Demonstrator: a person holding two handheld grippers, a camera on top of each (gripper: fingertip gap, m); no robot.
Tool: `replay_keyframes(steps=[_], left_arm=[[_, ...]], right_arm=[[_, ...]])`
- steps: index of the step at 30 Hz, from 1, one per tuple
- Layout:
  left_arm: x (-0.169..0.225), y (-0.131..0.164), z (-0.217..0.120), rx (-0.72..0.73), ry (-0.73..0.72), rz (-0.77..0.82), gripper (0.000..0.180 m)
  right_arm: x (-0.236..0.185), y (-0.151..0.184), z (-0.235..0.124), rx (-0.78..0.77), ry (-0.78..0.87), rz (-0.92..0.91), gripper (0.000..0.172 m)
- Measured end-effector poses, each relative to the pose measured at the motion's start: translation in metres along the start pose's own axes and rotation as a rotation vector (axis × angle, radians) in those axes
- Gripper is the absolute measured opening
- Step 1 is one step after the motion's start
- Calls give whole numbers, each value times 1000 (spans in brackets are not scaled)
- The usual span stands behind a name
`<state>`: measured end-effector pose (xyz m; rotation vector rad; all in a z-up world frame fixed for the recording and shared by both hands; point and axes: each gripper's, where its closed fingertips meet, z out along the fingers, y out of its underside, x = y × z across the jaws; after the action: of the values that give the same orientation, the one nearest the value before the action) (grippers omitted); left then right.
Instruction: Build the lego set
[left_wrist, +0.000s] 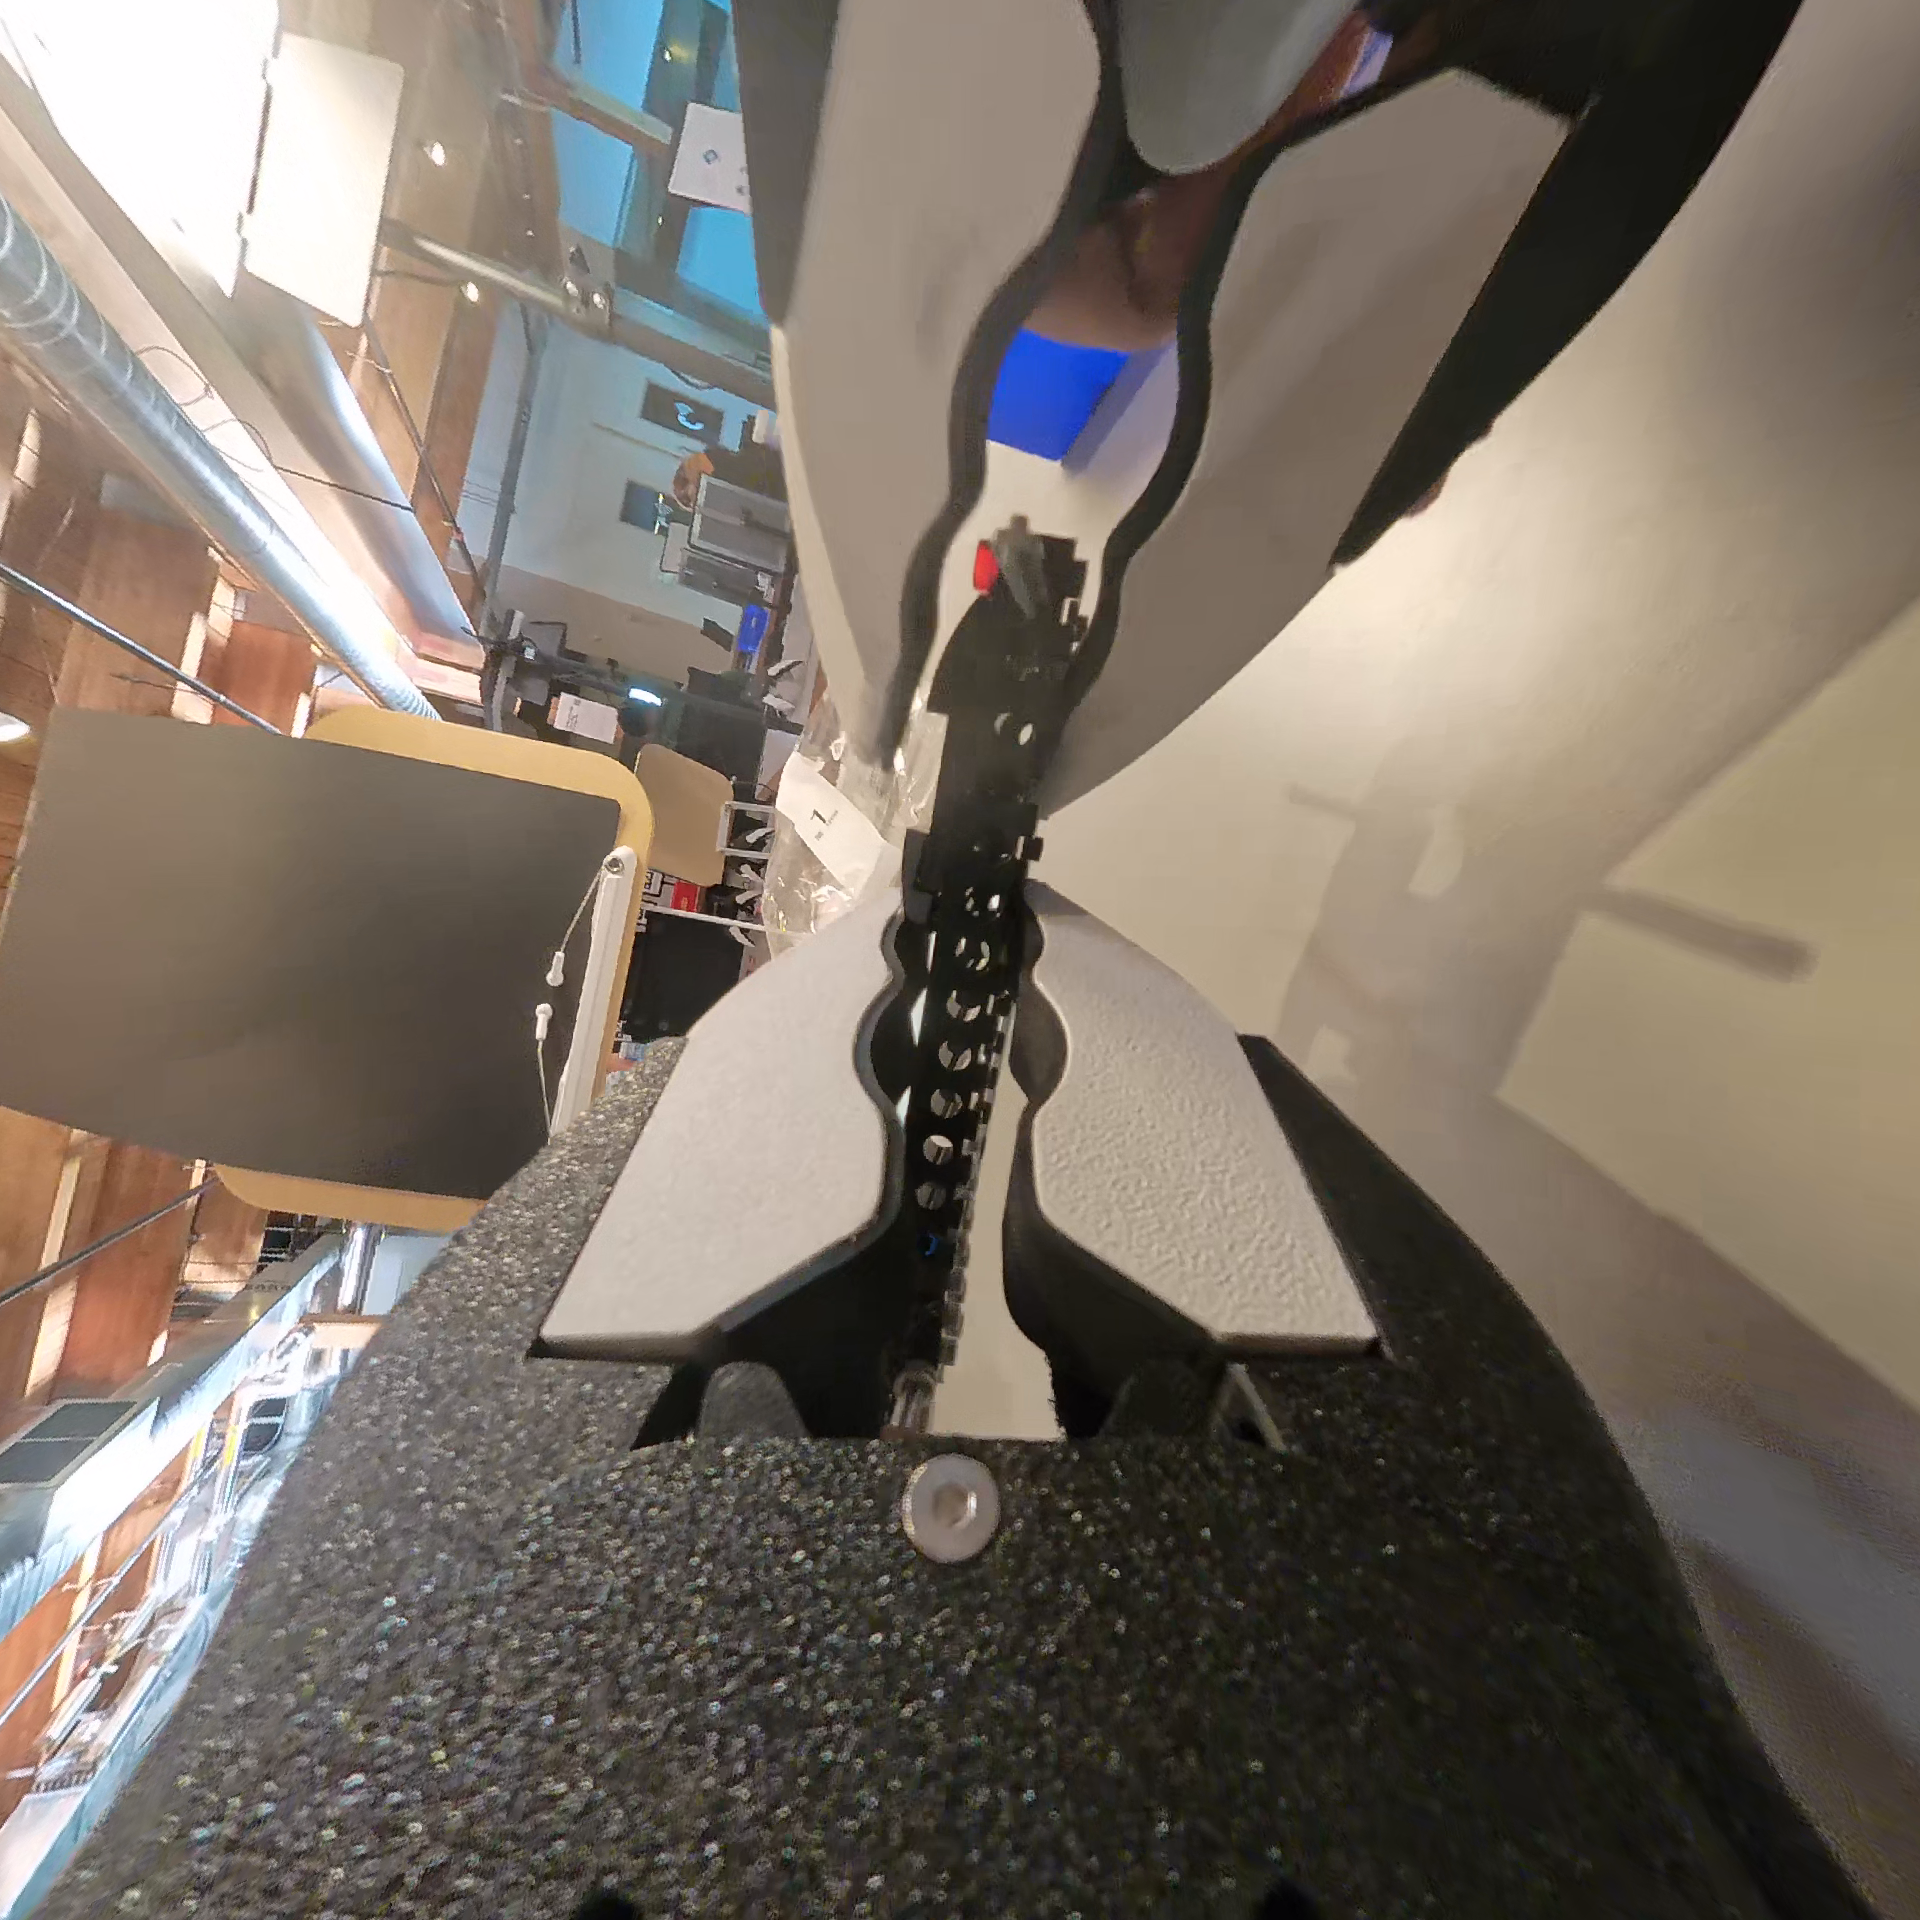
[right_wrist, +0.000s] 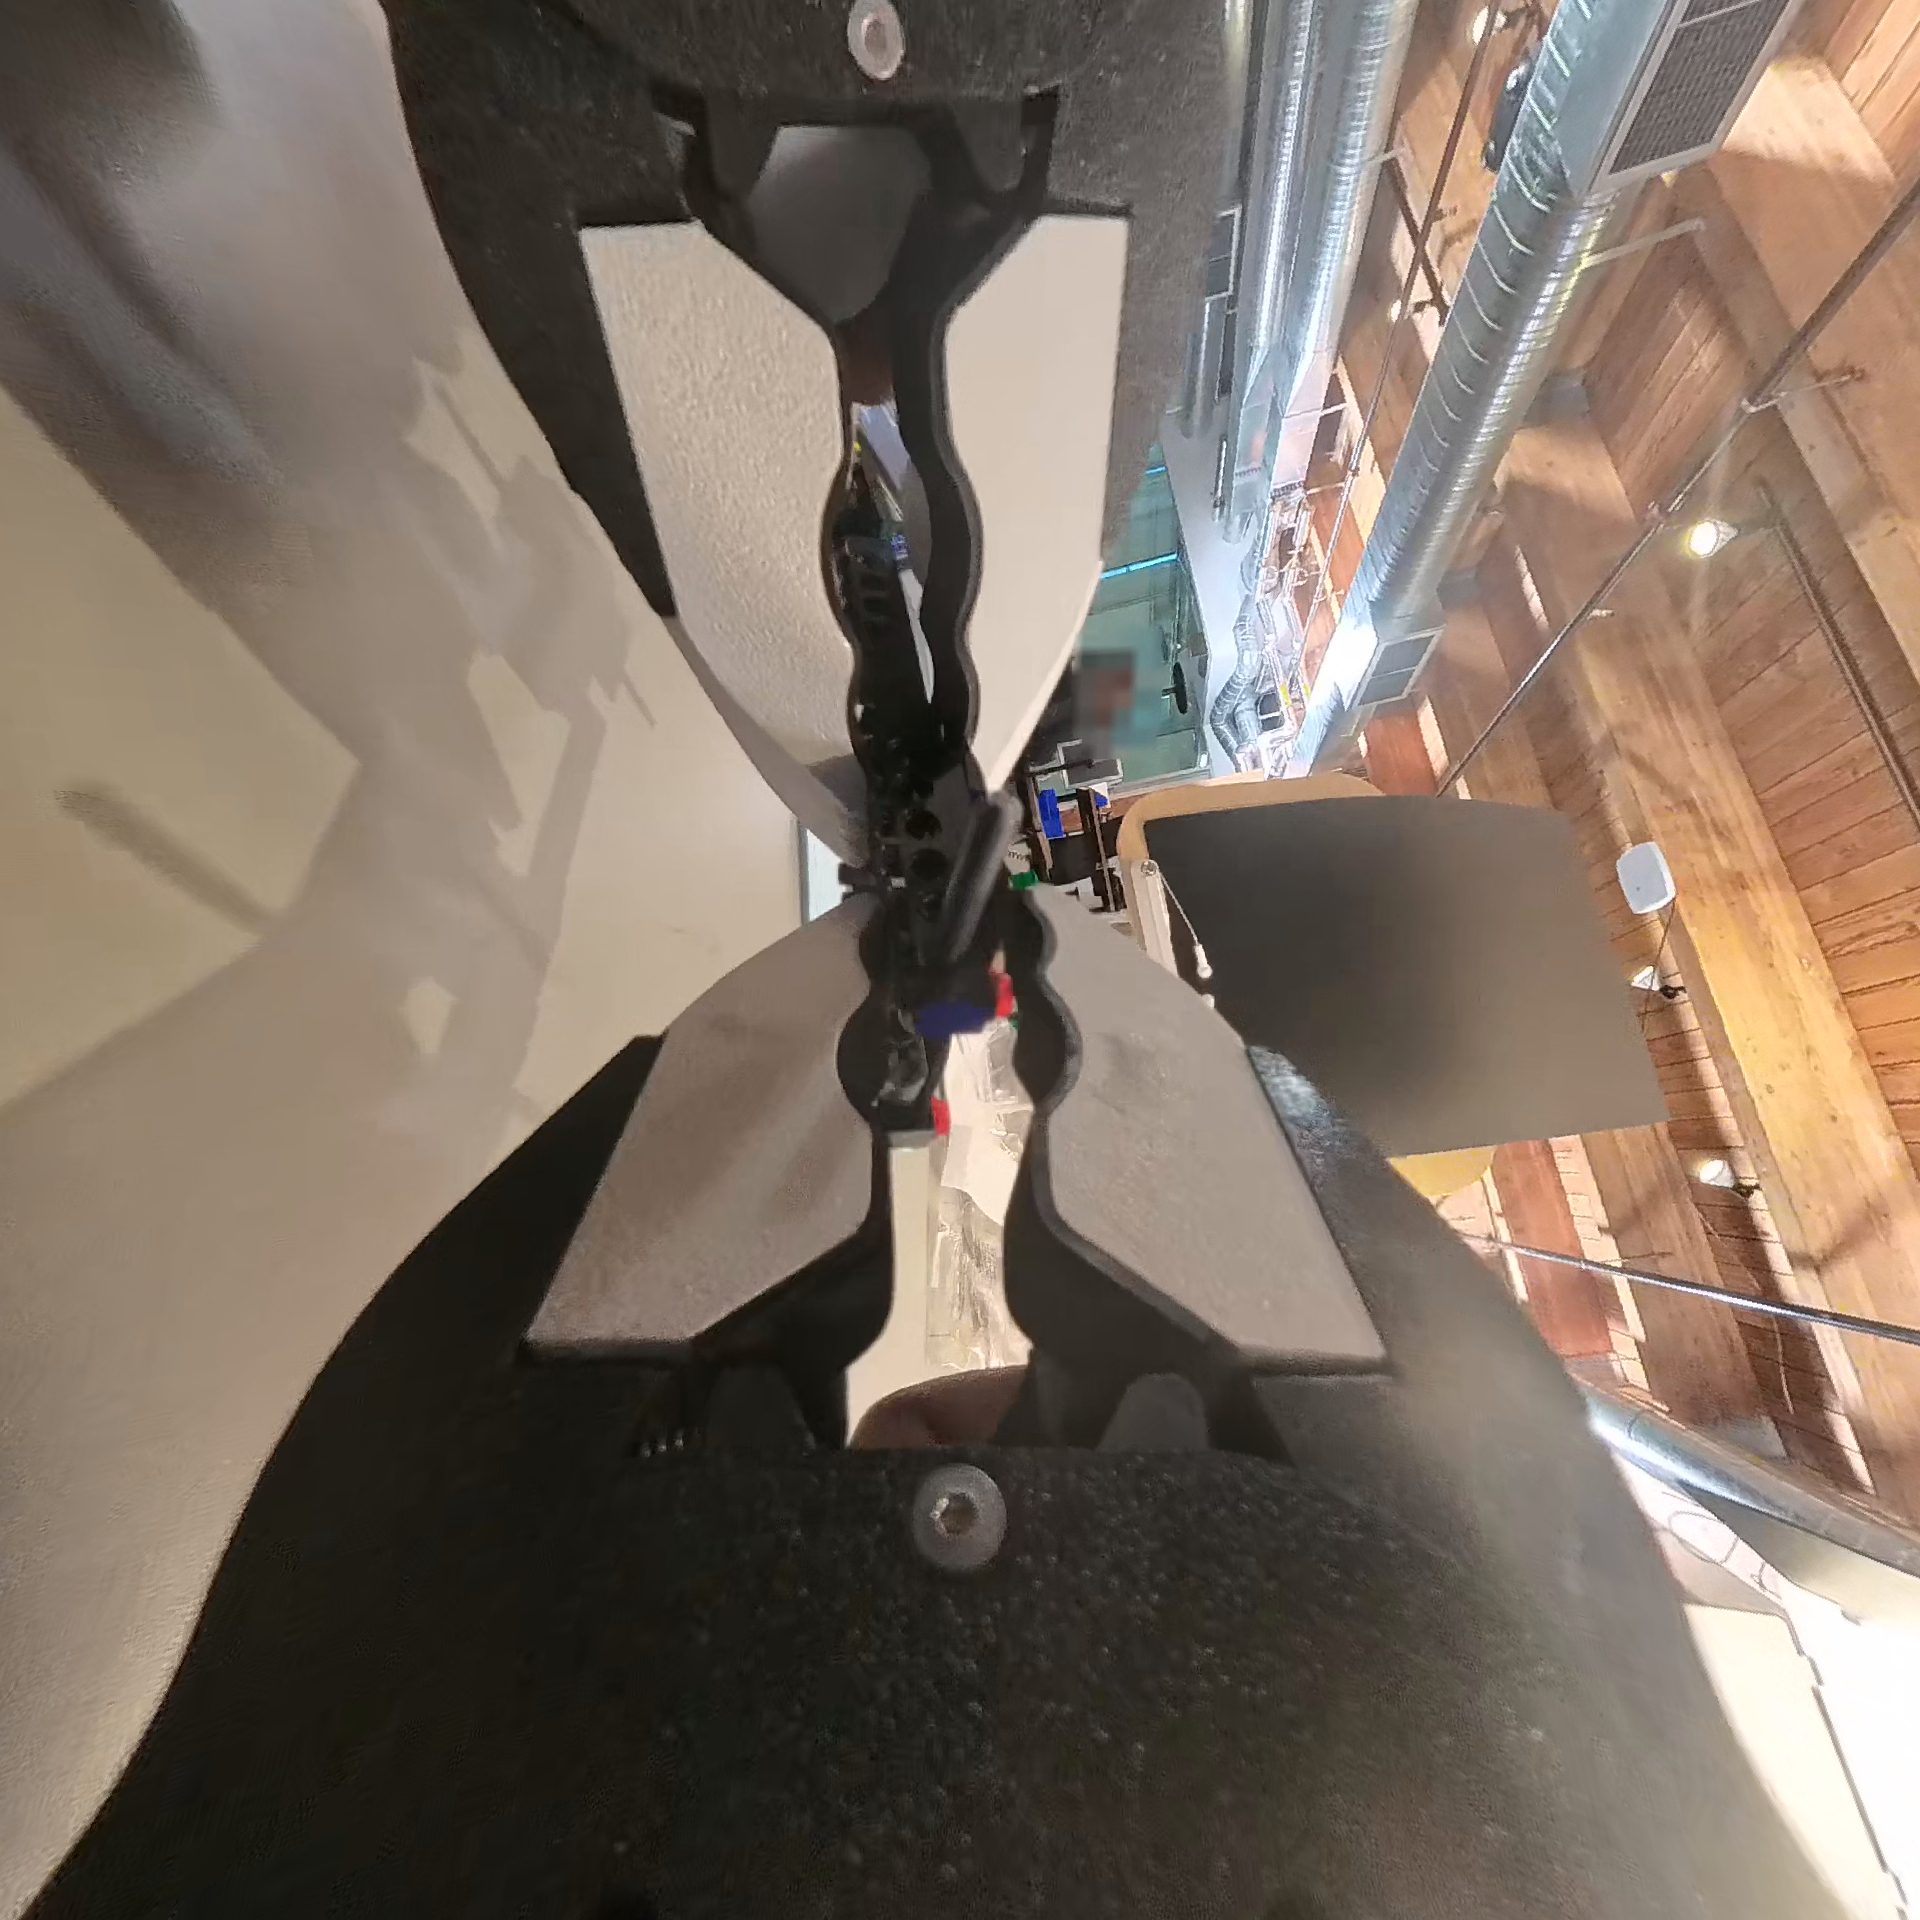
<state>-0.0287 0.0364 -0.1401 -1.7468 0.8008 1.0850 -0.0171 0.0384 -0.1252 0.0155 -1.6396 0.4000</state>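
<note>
The two grippers face each other tip to tip, and a long black beam with a row of round holes runs between them. In the left wrist view my left gripper is shut on the near part of this beam. The right gripper closes on its far part, where a small red piece sits. In the right wrist view my right gripper is shut on the black beam, which carries a blue piece and a red piece. The left gripper grips it from above.
A white table surface lies to one side. A crumpled clear plastic bag with a white label lies behind the fingertips. A dark panel with a light wooden rim stands close by. A blue block shows beyond the right gripper. The tips of both grippers are at nearly the same place.
</note>
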Motion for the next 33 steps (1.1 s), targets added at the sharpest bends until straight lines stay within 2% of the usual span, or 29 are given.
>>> replay_keyframes(steps=[9, 15, 18, 24, 28, 33], left_arm=[[2, -2, 1, 14, 7, 4, 15], [3, -1, 4, 30, -44, 39, 16], [2, 1, 6, 21, -69, 62, 24], [17, 13, 8, -11, 32, 47, 39], [15, 9, -5, 91, 103, -52, 53], [-19, -16, -41, 413, 150, -289, 58]], right_arm=[[-3, -1, 1, -3, 13, -33, 17], [-5, 1, 2, -10, 18, -52, 17], [-7, 2, 1, -5, 14, -59, 17], [-17, 15, 4, -2, -43, -49, 18], [-30, 17, 3, 47, -134, -18, 19], [-45, 26, 7, 31, -254, 69, 24]])
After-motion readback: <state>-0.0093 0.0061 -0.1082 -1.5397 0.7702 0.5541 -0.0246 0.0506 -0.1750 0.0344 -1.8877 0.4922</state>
